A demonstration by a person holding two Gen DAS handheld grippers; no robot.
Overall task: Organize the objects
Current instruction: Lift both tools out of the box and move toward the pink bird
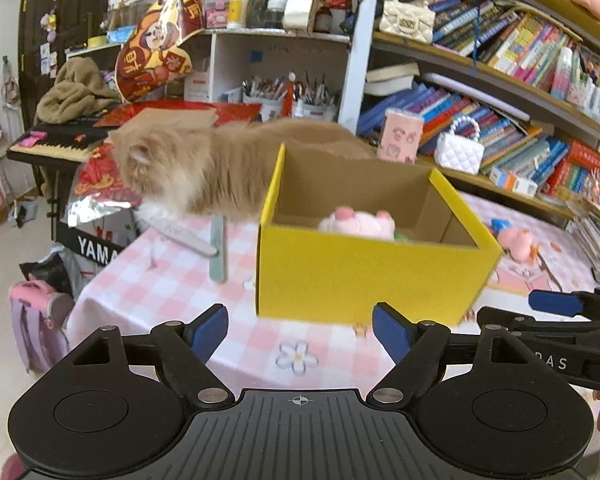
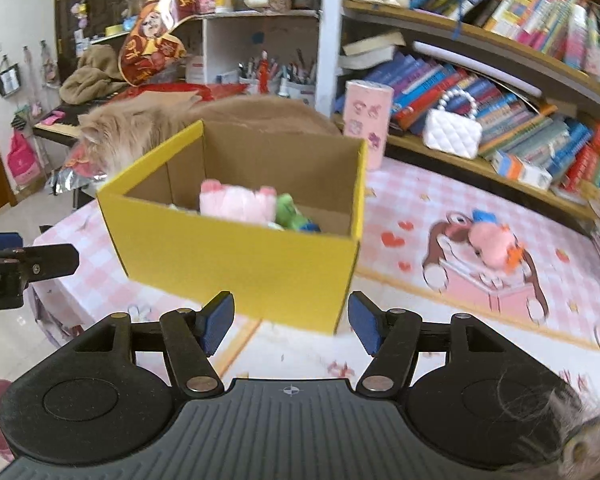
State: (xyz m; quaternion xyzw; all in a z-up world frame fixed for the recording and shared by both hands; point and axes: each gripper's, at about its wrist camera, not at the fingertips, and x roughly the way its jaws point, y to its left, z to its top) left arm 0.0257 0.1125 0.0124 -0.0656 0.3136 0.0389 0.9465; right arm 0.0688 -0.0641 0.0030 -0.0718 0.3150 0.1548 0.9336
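Observation:
A yellow cardboard box [image 1: 364, 276] stands open on the pink checked tablecloth [image 1: 180, 280]; it also shows in the right wrist view [image 2: 236, 264]. Inside lie a pink plush toy [image 1: 358, 222] [image 2: 238, 202] and a green toy [image 2: 290, 210]. A second small pink plush [image 1: 518, 242] [image 2: 494, 244] lies on the cloth right of the box. My left gripper [image 1: 300, 334] is open and empty, just in front of the box. My right gripper [image 2: 290, 322] is open and empty at the box's near right corner.
A fluffy ginger cat [image 1: 196, 168] [image 2: 116, 132] stands on the table behind and left of the box. Two flat nail files [image 1: 216, 248] lie left of the box. Bookshelves [image 1: 500, 120] with white handbags [image 2: 452, 132] and a pink carton [image 2: 366, 120] line the right side.

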